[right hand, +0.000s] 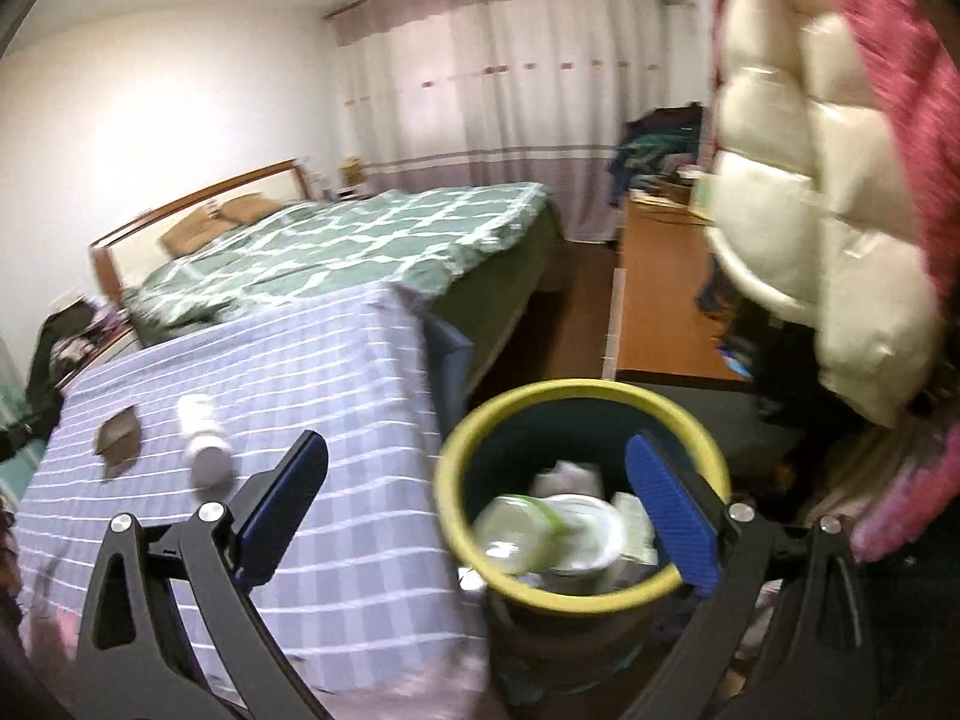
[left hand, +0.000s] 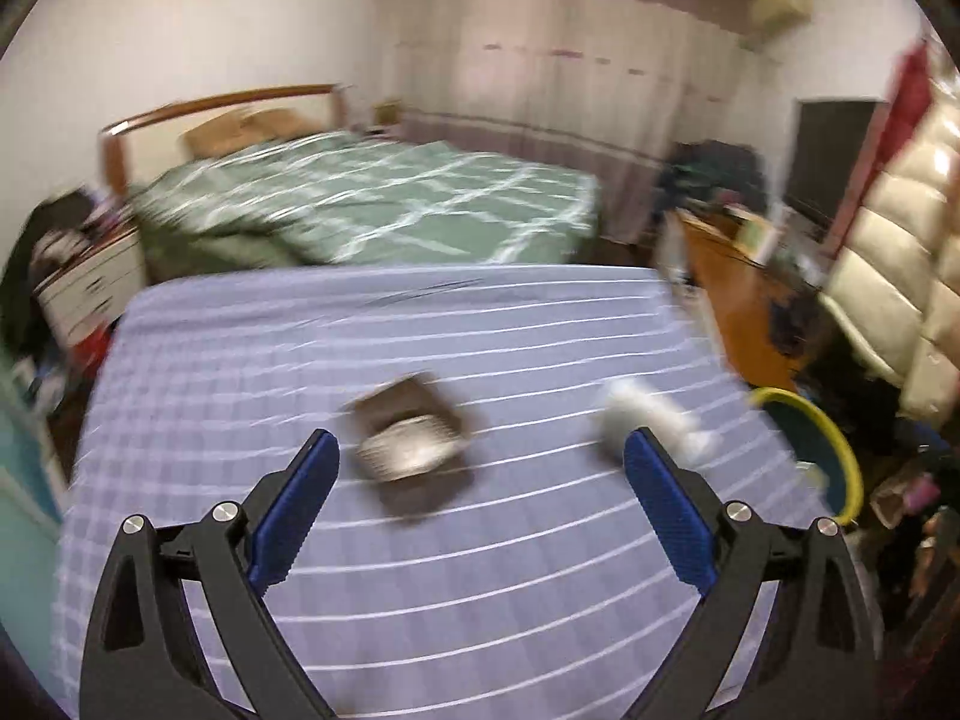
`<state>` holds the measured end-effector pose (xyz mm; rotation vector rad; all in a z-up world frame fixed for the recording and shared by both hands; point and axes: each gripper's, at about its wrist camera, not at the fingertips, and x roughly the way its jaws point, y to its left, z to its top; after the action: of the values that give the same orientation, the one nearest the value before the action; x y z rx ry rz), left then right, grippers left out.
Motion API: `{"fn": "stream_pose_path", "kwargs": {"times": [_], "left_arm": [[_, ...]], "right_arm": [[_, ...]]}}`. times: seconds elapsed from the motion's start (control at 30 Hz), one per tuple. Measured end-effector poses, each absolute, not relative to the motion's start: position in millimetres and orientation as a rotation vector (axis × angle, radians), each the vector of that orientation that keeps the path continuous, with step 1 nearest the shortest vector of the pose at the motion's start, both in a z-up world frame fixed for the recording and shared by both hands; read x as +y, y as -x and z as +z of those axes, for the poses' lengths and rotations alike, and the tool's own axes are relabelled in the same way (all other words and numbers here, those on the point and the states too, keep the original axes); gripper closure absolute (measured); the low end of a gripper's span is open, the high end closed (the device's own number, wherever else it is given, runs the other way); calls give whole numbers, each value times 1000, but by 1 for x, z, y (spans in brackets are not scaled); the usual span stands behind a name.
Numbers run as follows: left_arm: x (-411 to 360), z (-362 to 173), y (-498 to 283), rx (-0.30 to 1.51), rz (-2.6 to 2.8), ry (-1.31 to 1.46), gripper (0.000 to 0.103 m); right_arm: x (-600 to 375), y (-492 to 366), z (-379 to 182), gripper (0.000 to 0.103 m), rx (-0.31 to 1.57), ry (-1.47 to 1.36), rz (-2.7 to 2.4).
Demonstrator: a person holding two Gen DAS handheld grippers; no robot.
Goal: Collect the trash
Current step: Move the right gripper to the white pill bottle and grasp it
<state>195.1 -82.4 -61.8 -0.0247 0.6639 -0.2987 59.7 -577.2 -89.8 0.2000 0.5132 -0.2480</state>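
Note:
A small brown carton (left hand: pixel 414 444) and a white plastic bottle (left hand: pixel 642 420) lie on the purple checked cloth of the table (left hand: pixel 420 612), both blurred. My left gripper (left hand: pixel 483 444) hovers open just short of them, with nothing between its blue pads. In the right wrist view the same carton (right hand: pixel 120 435) and white bottle (right hand: pixel 204 438) lie far left. My right gripper (right hand: pixel 474 441) is open above the yellow-rimmed bin (right hand: pixel 456 462), which stands beside the table (right hand: pixel 336 372). A clear bottle with a green label (right hand: pixel 528 531) lies in the bin on other trash. The bin's rim (left hand: pixel 846 450) also shows at the table's right.
A bed with a green patterned cover (right hand: pixel 360 240) stands behind the table. A wooden desk (right hand: pixel 654 300) runs along the right, with clothes piled at its far end. A cream puffy jacket (right hand: pixel 798 204) and a pink garment (right hand: pixel 900 60) hang close on the right. A cluttered nightstand (left hand: pixel 90 276) is at the left.

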Motion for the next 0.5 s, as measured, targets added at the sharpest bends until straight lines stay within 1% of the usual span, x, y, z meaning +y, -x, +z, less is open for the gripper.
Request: {"fn": "stream_pose_path", "kwargs": {"times": [0.07,0.23,0.5], "left_arm": [[-48,-72,-198,652,-226,36,9],[-1,-91,-203,643,-165,88,9],[1,-98,-204,637,-197,77,9]], "right_arm": [[-559,-74,-87,8,525,-192,-194],[-510,-122,-83,8,594,-134,-37],[-441,-191,-105,8,706,-34,172]]}}
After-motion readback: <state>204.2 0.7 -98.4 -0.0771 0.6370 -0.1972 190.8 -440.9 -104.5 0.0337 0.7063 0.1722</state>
